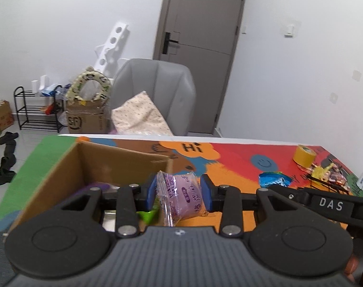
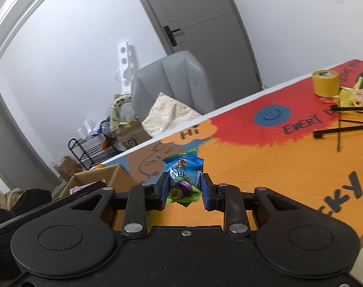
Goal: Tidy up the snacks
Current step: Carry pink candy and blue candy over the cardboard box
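Observation:
My left gripper [image 1: 179,195] is shut on a purple snack packet [image 1: 183,197] and holds it over the right end of an open cardboard box [image 1: 62,167]. The box holds a few packets, mostly hidden behind the gripper. My right gripper [image 2: 183,189] is shut on a blue and green plum snack packet [image 2: 183,179] above the orange table top; the packet also shows in the left wrist view [image 1: 274,179]. The box shows at the left in the right wrist view [image 2: 95,177]. More snacks [image 1: 324,172] lie at the table's far right.
A yellow tape roll [image 1: 304,156] stands on the colourful table mat [image 1: 229,157], also in the right wrist view [image 2: 324,82]. A black stand [image 2: 344,122] lies at the right. A grey chair [image 1: 155,91] with a cushion stands behind the table.

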Demonstrator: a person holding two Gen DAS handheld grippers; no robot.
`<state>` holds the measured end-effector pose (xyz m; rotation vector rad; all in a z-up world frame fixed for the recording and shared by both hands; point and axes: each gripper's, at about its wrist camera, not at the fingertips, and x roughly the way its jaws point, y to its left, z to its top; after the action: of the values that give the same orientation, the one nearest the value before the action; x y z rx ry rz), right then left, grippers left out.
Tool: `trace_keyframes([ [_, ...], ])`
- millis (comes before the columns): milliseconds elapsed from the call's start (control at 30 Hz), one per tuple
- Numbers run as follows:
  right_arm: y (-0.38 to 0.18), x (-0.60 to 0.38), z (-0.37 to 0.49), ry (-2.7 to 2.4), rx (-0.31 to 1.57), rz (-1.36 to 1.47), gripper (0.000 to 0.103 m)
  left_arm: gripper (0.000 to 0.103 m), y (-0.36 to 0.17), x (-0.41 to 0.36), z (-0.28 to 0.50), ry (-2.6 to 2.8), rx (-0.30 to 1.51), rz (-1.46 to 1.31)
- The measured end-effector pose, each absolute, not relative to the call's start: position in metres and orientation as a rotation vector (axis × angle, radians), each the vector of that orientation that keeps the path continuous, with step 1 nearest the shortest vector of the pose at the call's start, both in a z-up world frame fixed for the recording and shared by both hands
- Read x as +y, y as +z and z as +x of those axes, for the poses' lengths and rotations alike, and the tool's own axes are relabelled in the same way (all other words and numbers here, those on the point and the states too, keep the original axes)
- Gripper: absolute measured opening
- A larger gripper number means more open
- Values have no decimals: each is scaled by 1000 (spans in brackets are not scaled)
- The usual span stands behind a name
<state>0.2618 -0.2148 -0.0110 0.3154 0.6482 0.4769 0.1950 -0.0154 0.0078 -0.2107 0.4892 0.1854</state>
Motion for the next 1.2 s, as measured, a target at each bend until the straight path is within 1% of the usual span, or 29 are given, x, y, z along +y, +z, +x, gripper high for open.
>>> trace_keyframes([
  [633, 11, -150, 244, 603, 637, 253, 26, 38, 20, 52, 159, 282, 450, -276],
  [1200, 9, -92, 241, 651, 677, 180, 26, 38, 7, 93, 148, 308, 453, -343],
])
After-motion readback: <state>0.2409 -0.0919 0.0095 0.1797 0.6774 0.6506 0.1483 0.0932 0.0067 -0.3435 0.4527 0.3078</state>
